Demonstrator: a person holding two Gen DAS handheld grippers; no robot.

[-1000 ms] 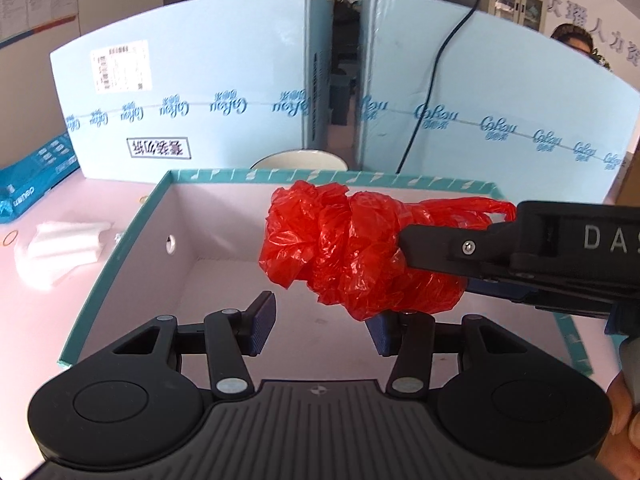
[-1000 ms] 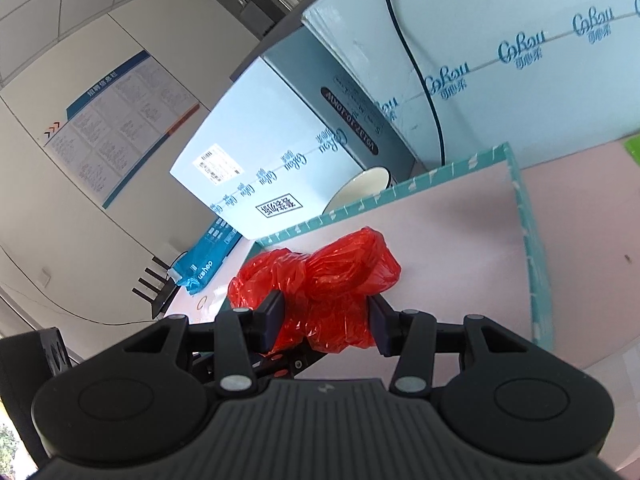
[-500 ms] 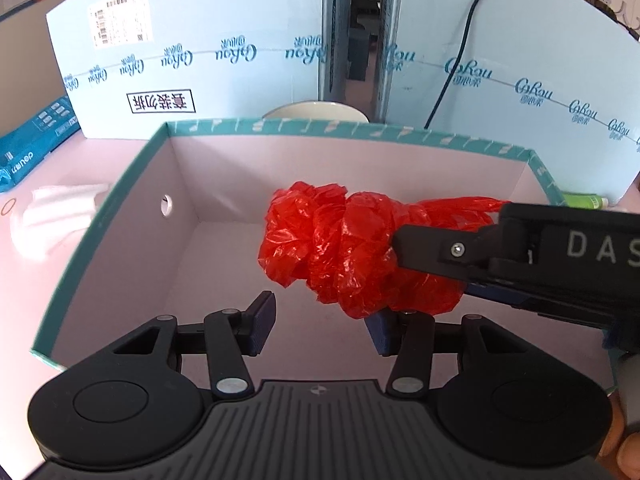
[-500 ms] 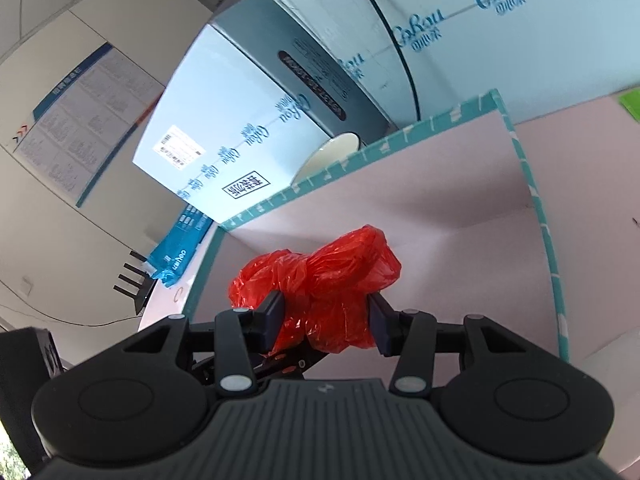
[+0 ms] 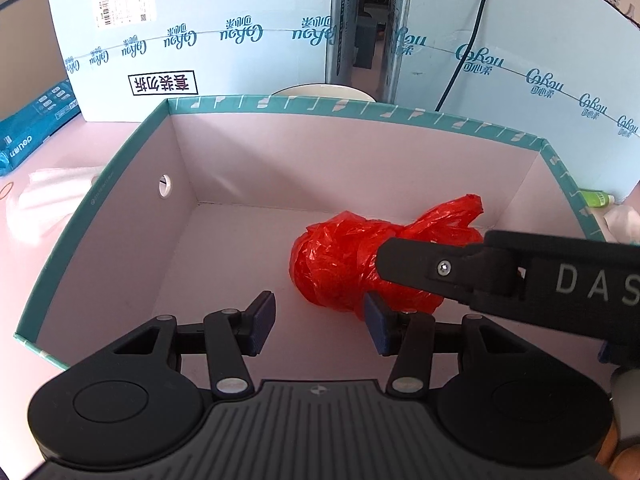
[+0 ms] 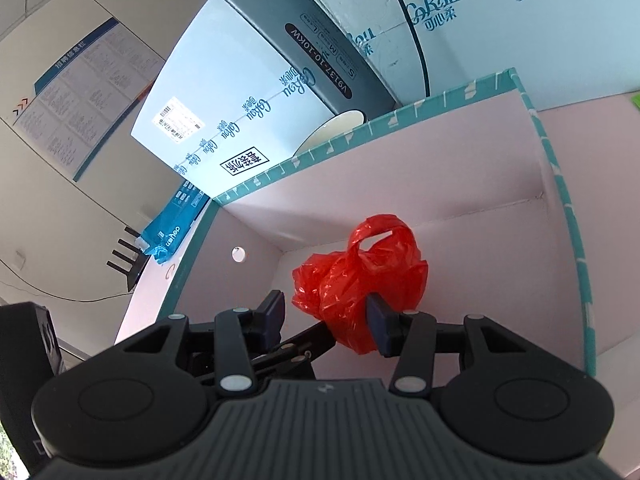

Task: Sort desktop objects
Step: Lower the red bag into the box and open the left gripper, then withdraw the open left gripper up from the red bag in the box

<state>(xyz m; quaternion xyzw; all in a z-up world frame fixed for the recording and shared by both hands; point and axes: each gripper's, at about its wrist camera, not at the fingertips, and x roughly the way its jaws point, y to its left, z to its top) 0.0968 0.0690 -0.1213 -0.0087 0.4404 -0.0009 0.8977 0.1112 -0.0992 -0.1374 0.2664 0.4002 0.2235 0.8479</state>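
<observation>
A crumpled red plastic bag (image 5: pixel 352 264) lies on the floor of an open teal-rimmed cardboard box (image 5: pixel 280 102), right of its middle. It also shows in the right wrist view (image 6: pixel 360 276). My right gripper (image 6: pixel 326 320) is open inside the box; its fingers (image 5: pixel 416 258) reach in from the right, against the bag. The bag touches its right pad and is clear of the left one. My left gripper (image 5: pixel 318 326) is open and empty, low over the box's near side, just in front of the bag.
Pale blue cartons (image 5: pixel 200 32) stand behind the box, with a white bowl (image 5: pixel 320 92) between them and the box. A blue packet (image 5: pixel 32 128) and white tissue (image 5: pixel 48 192) lie left of the box. A green tube (image 5: pixel 596 198) lies at the right.
The right gripper lowered the red bag into the box and opened its jaws; the bag now rests on the box floor. The left gripper moved forward over the box.
</observation>
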